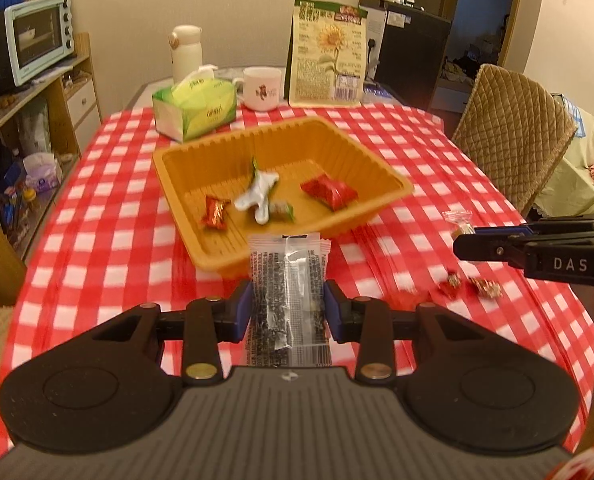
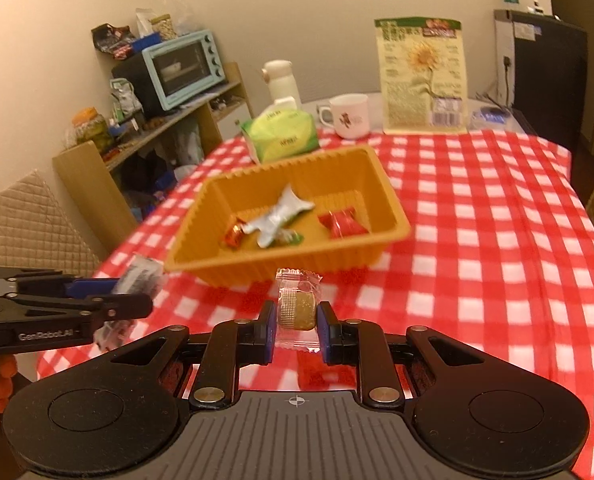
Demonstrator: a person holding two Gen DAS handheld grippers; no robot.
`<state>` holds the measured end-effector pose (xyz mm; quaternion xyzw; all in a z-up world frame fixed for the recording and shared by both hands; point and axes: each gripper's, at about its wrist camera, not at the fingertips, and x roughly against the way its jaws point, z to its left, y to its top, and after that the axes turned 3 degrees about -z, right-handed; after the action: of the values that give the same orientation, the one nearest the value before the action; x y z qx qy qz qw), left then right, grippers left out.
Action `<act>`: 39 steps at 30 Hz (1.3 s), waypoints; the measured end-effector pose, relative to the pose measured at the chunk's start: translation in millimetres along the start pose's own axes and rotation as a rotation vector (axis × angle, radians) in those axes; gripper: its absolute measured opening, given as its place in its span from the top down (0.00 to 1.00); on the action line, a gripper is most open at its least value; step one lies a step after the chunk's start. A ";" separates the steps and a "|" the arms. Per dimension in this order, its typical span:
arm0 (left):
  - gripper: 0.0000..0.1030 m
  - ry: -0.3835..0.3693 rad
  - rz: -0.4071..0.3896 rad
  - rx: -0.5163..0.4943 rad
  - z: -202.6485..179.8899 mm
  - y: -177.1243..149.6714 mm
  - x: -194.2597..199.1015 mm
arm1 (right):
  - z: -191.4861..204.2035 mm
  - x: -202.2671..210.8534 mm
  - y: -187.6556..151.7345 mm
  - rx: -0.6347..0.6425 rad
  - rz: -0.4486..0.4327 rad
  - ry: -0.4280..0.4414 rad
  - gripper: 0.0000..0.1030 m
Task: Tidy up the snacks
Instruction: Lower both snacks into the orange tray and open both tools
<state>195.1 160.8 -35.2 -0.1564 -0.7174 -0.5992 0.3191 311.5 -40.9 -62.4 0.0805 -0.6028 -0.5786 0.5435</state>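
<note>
Between the closed jaws of the left gripper [image 1: 288,304] stands a clear seed packet [image 1: 288,280]; the right gripper [image 2: 296,326] pinches a small clear candy [image 2: 297,304]. Both hover just before the orange tray [image 1: 377,168], which holds four wrapped sweets on the checked tablecloth [image 1: 457,168].

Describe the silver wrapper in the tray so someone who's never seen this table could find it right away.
Start at the orange plastic tray in the middle of the red-and-white checked tablecloth. The silver wrapper lies on the tray's floor, between a small red-gold candy and a red packet. It is the only shiny white-silver piece there, crumpled and twisted, with a green-tipped candy partly beneath it.
</note>
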 end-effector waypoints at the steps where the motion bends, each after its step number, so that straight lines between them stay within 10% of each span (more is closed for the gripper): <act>1: 0.67 0.002 -0.005 -0.002 1.7 4.0 -2.3 | 1.7 -2.8 4.0 0.003 -0.003 0.003 0.79; 19: 0.67 -0.013 -0.026 -0.029 26.2 67.0 -71.6 | -7.0 -67.8 64.2 -0.054 -0.031 0.017 0.79; 39: 0.67 -0.039 0.102 -0.023 37.8 66.2 -146.7 | -25.0 -128.2 80.4 -0.085 0.038 -0.018 0.79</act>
<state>334.8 235.7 -82.5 -0.2080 -0.7076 -0.5873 0.3332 423.8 62.4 -77.8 0.0408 -0.5837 -0.5942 0.5519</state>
